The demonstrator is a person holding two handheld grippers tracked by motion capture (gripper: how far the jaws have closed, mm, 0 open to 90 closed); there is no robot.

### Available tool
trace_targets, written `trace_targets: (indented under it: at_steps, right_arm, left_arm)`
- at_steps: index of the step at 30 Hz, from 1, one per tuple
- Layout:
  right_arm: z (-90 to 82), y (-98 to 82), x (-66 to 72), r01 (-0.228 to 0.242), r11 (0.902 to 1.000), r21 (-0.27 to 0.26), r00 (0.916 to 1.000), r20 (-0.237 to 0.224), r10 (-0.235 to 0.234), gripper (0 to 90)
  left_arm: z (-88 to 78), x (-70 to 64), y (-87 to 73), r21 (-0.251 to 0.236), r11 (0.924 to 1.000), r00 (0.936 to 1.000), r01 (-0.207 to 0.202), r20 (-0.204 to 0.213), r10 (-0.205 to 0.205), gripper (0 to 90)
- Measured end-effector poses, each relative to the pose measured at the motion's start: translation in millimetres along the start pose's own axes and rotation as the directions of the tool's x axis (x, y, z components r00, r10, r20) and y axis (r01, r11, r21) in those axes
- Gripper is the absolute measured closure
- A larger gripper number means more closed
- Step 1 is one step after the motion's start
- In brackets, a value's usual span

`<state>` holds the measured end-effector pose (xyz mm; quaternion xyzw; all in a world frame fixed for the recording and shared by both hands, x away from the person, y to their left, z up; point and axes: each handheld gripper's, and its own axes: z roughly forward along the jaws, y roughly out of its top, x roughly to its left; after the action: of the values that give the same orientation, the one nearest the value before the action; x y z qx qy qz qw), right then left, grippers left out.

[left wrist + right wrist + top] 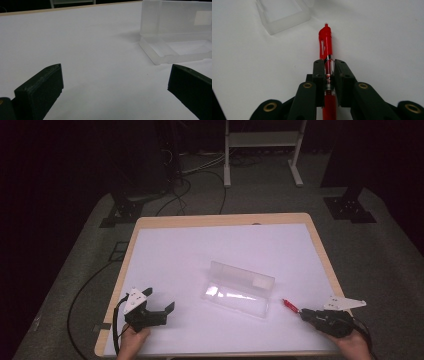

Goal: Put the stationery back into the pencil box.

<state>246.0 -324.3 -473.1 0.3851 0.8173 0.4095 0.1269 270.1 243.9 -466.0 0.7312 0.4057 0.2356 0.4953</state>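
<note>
Right gripper (329,65): jaws clamped on a red pen (326,45), pads pressing its barrel from both sides. Pen gripped lengthwise, in line with the jaws, capped end jutting forward past the fingertips (319,67); likely held this way so the free end can be steered ahead of the tool. In the high view, red tip (289,304) seen just beyond the right gripper (304,312), low over the table (165,250), aimed toward the box.

Left gripper (115,82): jaws wide apart, nothing between them, resting low near the table's front edge (159,312). Judged to be standing by, possibly to steady the box.

Ahead of both tools: clear plastic box (237,290), lid stood upright at its far side, tray open and facing up. Near corner of the tray (284,17) just beyond the pen's tip; same tray (175,50) ahead and to the right of the left jaws, well apart. Open lid and bare tray suggest the pen is meant to go inside; not yet there.
</note>
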Motion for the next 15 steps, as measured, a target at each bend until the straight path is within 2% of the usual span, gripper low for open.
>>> trace_targets:
  at_steps: [9,10,15]
  right_arm:
    - [-15.9,14.1,8.5,0.019,0.9988,-0.046,0.9987,-0.047,-0.021,78.9]
    - [-16.6,17.6,10.6,0.020,0.9985,-0.051,0.9975,-0.067,-0.023,78.9]
    - [-15.3,25.4,17.6,0.039,0.9978,-0.053,0.9947,-0.093,-0.044,78.9]
  left_arm:
    - [0.1,-0.2,-0.1,-0.002,1.0000,1.0000,-0.001,0.001,0.001,0.0]
    - [0.0,-0.2,-0.1,-0.003,1.0000,1.0000,-0.001,0.001,0.001,0.0]
    - [0.1,-0.2,-0.1,-0.002,1.0000,1.0000,-0.002,0.002,0.002,0.0]
